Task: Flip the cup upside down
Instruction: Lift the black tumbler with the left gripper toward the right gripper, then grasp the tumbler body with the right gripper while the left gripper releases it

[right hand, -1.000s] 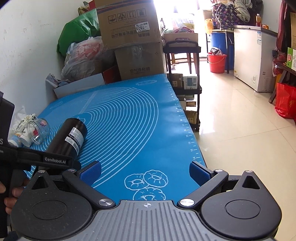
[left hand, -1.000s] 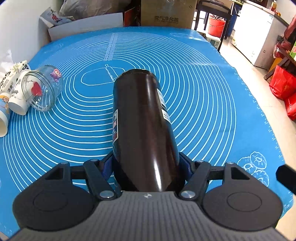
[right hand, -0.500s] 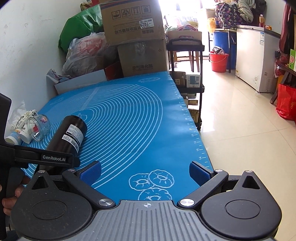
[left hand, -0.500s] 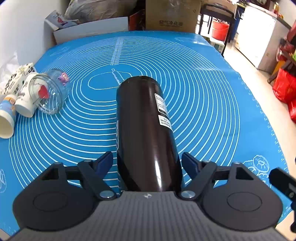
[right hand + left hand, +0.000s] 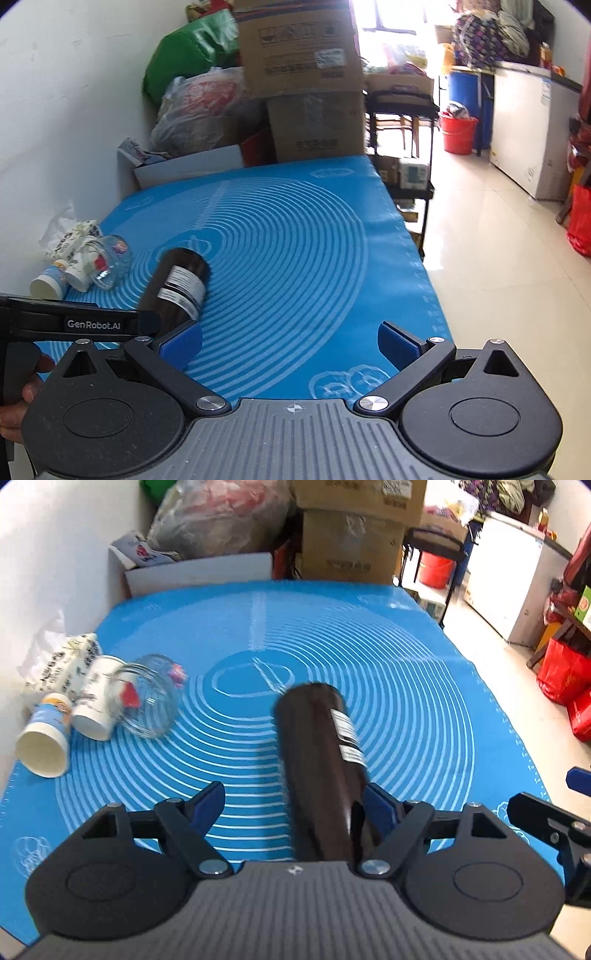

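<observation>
The dark cup [image 5: 321, 771] lies on its side on the blue mat [image 5: 406, 686] that covers the desk, its far end pointing toward the boxes and its near end between the fingers of the left hand-held gripper [image 5: 291, 805]. That gripper's fingers are spread apart: the right pad sits against or just beside the cup's wall, while the left pad stands well clear of it, so nothing is clamped. The right hand-held gripper [image 5: 290, 343] hovers near the desk's near right edge, fingers wide apart and holding nothing; in its view the cup [image 5: 177, 288] rests to the left.

As a judgement, the flip is not done: the cup is neither upright nor inverted, and it would still have to be gripped, raised and stood on its mouth. Which end is the mouth cannot be told here.
</observation>
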